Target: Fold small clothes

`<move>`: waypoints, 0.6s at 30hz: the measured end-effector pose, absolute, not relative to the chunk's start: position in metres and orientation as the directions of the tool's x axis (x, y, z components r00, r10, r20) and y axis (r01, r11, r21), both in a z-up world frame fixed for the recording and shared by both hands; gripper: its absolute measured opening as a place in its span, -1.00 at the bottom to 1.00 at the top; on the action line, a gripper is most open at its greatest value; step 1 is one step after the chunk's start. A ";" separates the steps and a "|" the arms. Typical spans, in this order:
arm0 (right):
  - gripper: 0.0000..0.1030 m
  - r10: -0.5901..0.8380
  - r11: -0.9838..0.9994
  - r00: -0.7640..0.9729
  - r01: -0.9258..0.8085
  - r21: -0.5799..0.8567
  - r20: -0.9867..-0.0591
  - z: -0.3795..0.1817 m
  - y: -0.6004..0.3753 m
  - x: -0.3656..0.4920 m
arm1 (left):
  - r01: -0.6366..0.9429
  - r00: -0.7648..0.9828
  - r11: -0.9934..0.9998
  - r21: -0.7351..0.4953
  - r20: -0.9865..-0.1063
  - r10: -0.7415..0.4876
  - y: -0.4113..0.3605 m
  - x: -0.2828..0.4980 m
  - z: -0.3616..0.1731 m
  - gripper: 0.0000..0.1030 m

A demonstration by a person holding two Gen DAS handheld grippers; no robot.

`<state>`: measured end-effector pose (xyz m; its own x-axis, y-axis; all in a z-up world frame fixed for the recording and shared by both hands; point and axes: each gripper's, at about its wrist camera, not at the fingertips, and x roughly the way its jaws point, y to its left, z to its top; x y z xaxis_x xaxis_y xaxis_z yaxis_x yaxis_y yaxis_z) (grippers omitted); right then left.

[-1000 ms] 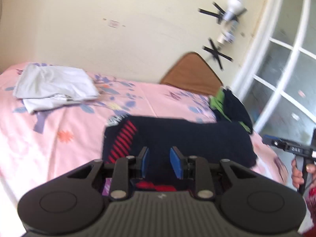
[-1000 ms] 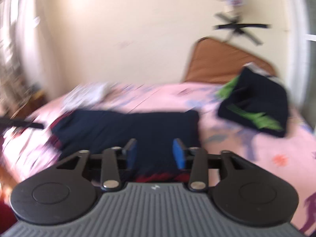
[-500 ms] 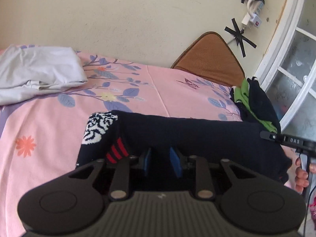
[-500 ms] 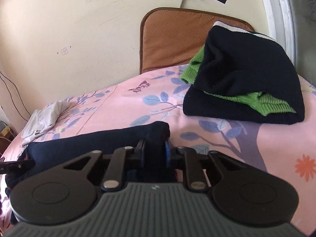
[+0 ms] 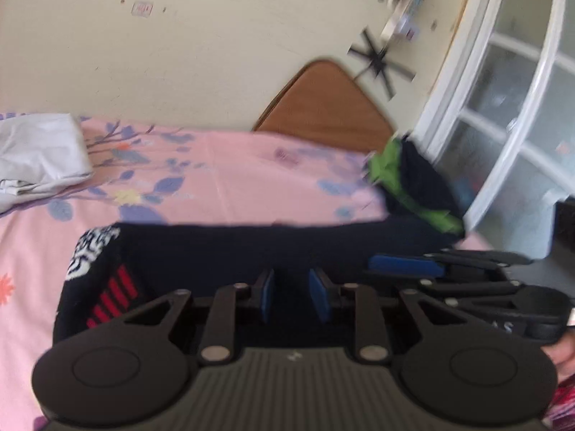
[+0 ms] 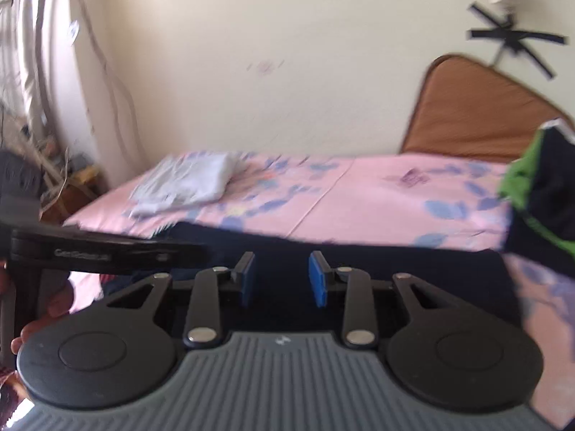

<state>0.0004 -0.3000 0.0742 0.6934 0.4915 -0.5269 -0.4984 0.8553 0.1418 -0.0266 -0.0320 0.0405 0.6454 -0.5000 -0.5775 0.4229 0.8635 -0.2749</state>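
Note:
A dark navy garment (image 5: 251, 248) with red stripes and a black-and-white patch at its left end lies folded lengthwise on the pink flowered bed (image 5: 233, 176). It also shows in the right wrist view (image 6: 359, 262). My left gripper (image 5: 291, 298) is open over its near edge, with nothing between the blue pads. My right gripper (image 6: 282, 278) is open over the same garment, and it shows in the left wrist view (image 5: 406, 265) close at the right. The left gripper's body (image 6: 90, 251) crosses the left of the right wrist view.
A folded white garment (image 5: 36, 154) lies at the bed's far left. A folded navy and green garment (image 5: 417, 186) sits at the far right near a brown cushion (image 5: 323, 104) against the wall. A white-framed glass door (image 5: 503, 107) stands to the right.
Both grippers were shut on the navy garment's near edge half a second ago and have opened and let it go. The two grippers now stand closer together.

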 end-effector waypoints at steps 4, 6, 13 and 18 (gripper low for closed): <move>-0.60 0.463 0.874 0.696 -0.463 0.150 -0.549 0.055 -0.328 -0.014 | 0.399 0.629 0.845 -0.356 -0.564 -0.534 -0.007 -0.021 0.031 -0.89; -0.65 0.449 0.890 0.690 -0.402 0.216 -0.567 0.053 -0.354 -0.034 | 0.377 0.614 0.827 -0.416 -0.557 -0.560 0.003 -0.019 0.029 -0.89; -0.41 0.396 0.898 0.808 -0.241 0.368 -0.437 0.081 -0.435 -0.092 | 0.371 0.617 0.785 -0.497 -0.500 -0.608 -0.002 -0.036 0.045 -0.89; -0.01 0.307 0.819 0.863 -0.025 0.573 -0.402 0.073 -0.493 -0.086 | 0.472 0.548 0.703 -0.532 -0.447 -0.707 -0.032 -0.044 0.060 -0.88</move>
<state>-0.0859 -0.4934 0.0728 0.8628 0.3072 -0.4015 -0.0251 0.8192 0.5729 -0.0435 -0.0320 0.0597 0.5483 -0.7068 -0.4470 0.4718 0.7028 -0.5325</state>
